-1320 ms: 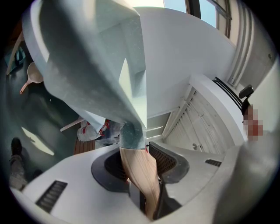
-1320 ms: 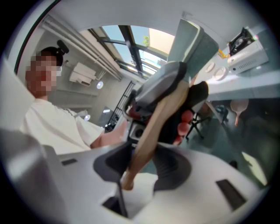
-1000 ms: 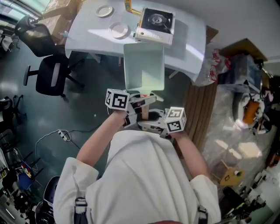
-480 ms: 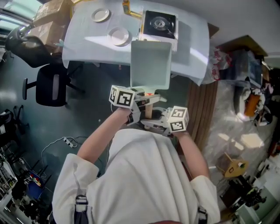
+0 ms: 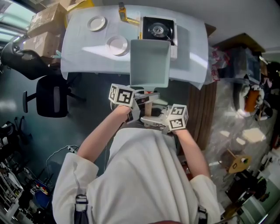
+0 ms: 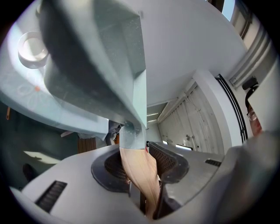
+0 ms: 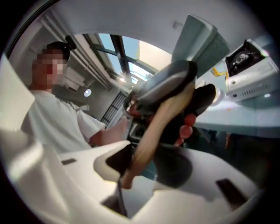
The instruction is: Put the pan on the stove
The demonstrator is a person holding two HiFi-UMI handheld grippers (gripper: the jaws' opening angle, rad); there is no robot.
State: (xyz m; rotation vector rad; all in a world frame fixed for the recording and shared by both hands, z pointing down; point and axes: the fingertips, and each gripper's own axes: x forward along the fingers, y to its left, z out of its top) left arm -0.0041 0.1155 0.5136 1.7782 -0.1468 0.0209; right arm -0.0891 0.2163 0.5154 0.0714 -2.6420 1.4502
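Over near edge of white table (image 5: 192, 52) with stove (image 5: 158, 29) and plates (image 5: 117, 44), above dark floor (image 5: 87, 116) by black chair (image 5: 51, 95): pan (image 5: 150, 61), handle (image 5: 148, 108) held tight in left gripper (image 5: 141, 101) and right gripper (image 5: 151, 121).

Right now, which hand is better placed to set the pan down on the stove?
Left: the left gripper clamps the handle right beside the pan, stove just ahead; the right gripper holds only its end.

The white table (image 5: 192, 48) bears a stove (image 5: 158, 29), two plates (image 5: 117, 44) and a bottle (image 5: 122, 11).
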